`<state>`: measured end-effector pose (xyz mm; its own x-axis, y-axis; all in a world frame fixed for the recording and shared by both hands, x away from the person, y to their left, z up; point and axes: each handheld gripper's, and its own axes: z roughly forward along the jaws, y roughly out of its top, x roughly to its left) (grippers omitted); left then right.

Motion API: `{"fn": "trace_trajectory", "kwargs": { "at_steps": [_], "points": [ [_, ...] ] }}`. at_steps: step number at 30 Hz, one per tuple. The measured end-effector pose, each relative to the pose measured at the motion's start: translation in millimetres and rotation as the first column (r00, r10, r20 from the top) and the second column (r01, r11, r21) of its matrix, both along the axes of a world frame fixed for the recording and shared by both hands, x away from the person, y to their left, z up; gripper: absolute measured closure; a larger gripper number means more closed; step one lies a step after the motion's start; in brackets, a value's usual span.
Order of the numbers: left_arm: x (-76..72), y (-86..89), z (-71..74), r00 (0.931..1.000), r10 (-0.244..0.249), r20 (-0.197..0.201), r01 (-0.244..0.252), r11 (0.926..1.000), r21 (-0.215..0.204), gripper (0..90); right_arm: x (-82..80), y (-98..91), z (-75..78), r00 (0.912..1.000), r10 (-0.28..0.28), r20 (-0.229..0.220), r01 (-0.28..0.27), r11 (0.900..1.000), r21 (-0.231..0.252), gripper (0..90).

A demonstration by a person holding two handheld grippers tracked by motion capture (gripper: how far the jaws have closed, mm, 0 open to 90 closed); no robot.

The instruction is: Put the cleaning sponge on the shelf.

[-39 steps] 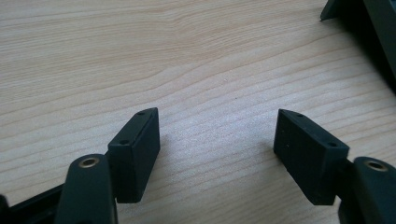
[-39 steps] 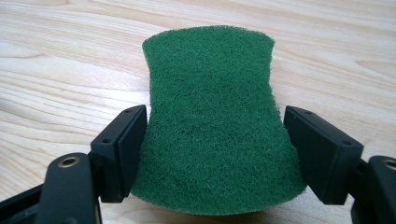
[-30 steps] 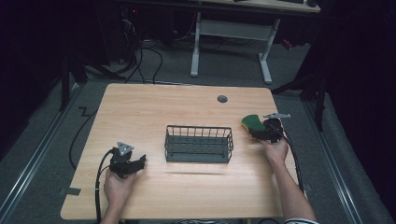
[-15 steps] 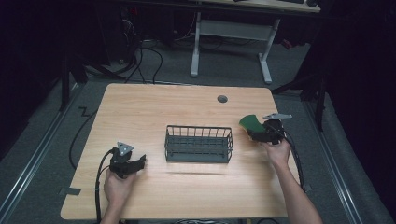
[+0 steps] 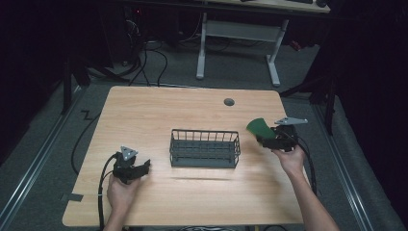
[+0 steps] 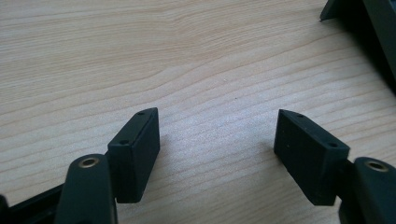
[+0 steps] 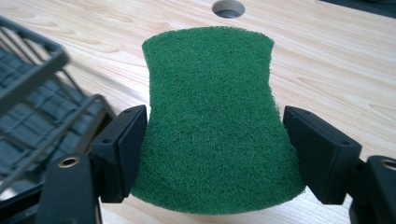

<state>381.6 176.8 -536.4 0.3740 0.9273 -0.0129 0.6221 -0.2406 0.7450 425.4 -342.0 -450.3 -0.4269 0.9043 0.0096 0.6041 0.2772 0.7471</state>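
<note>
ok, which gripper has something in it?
The right gripper: its jaws pinch a green scouring pad by the sides, beside the wire basket. The left gripper is open over bare table.

You work at a light wood table with a round grommet hole. Grey carpet floor lies around it. A white-legged desk stands behind; the room is dark, cables on the floor.
</note>
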Motion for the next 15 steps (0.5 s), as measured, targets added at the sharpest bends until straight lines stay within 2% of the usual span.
{"fn": "trace_trajectory", "kwargs": {
  "at_steps": [7,15],
  "points": [
    [0.0,0.0,0.0,1.0000,0.000,0.000,0.000,1.0000,0.000,31.9,-10.9,5.3,10.5,0.9991,0.041,0.011,-0.042,0.9991,0.011,24.7],
    [0.0,0.0,0.0,1.0000,0.000,0.000,0.000,1.0000,0.000,31.9,-22.4,4.4,24.3,0.9963,0.075,0.043,-0.076,0.9970,0.019,24.7]
  ]
}}
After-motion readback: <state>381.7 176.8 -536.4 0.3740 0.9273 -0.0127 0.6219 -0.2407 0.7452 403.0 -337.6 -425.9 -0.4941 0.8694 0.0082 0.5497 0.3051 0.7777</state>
